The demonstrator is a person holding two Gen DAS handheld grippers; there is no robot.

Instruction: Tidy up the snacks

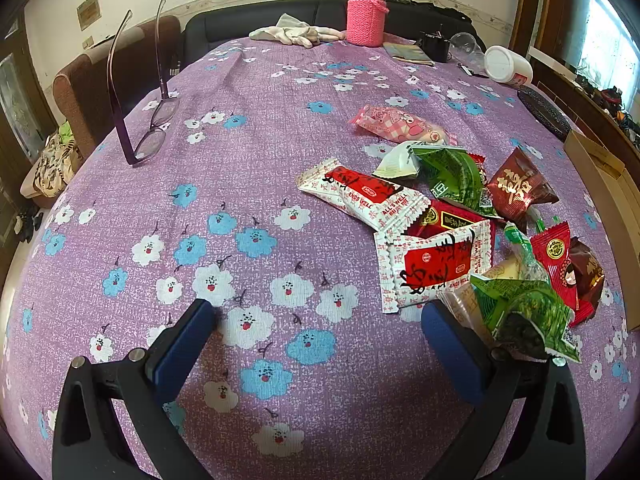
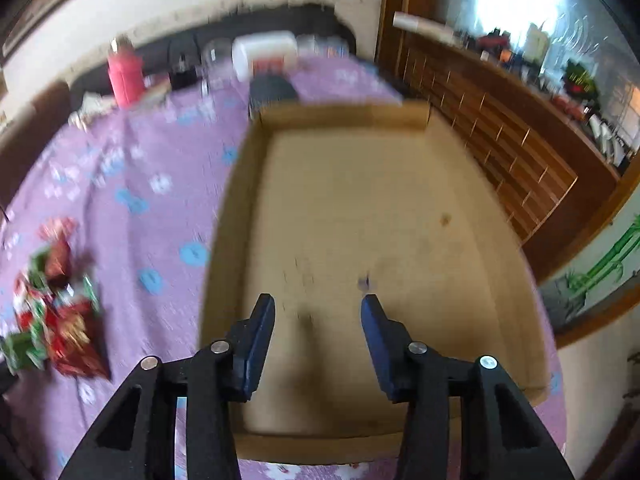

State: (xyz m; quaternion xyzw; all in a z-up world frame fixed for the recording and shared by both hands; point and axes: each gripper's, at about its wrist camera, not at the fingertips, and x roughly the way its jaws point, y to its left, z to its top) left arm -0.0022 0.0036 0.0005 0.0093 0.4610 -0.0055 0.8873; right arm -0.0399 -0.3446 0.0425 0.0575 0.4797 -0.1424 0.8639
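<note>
Here my cardboard box [image 2: 380, 208] looks bare inside, though blur may hide something small. My right gripper [image 2: 318, 320] hangs over it, angled down, jaws apart with nothing between. My left gripper [image 1: 320, 328] hovers spread above the floral cloth [image 1: 248, 160]. The snack packets [image 1: 460, 232], red, green and brown, lie heaped left of the box.

Left wrist view sharp, evenly daylit; window [image 1: 608, 44] overexposed at 2 o'clock. Right wrist view smeared throughout by motion blur; window [image 2: 516, 4] blown out at 1 o'clock. Strong fisheye bending, dark vignette seen at corners of both.
</note>
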